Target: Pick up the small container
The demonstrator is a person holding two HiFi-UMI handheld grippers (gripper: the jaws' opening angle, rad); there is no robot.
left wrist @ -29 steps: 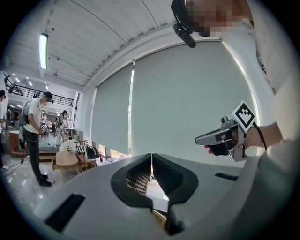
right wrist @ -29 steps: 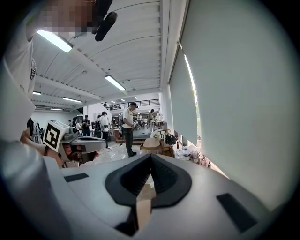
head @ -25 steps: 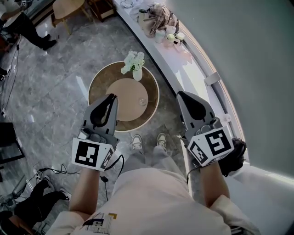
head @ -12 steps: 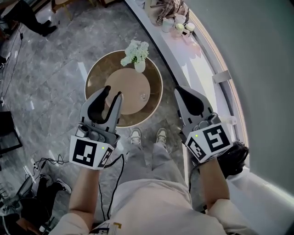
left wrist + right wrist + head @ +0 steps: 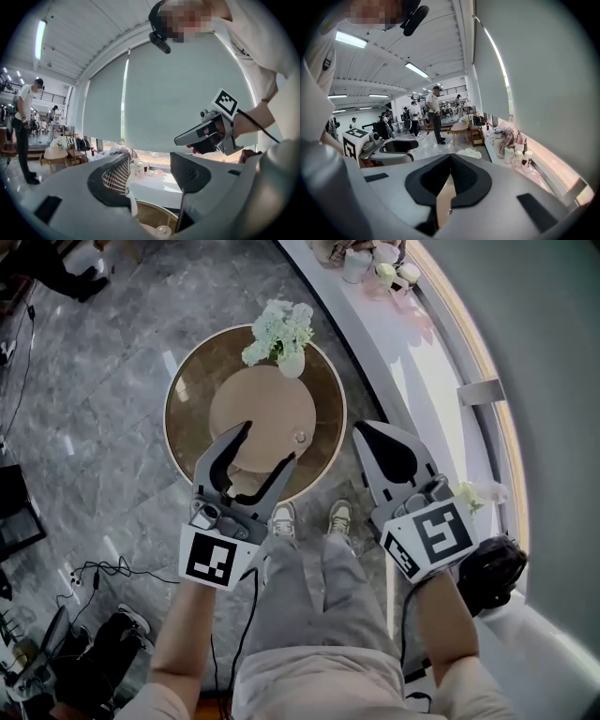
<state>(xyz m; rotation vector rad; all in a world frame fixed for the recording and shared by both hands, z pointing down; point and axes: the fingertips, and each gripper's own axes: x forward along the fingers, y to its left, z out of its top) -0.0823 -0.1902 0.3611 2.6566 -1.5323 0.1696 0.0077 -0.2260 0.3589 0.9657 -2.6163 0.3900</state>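
The round desk (image 5: 192, 399) carries flowers (image 5: 281, 329) at its far side. The left tongs (image 5: 268, 442) are opening, empty; the right tongs (image 5: 367, 432) are closed. Between them sits the small container (image 5: 299, 437). It is possibly glass, so light, slick and breakable: grip its sides gently.

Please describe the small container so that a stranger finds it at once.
Look at the round brown table on the marble floor. On its lighter inner disc, at the edge toward the window ledge, stands the small container. Unlike the flower vase, it is tiny, clear and low.
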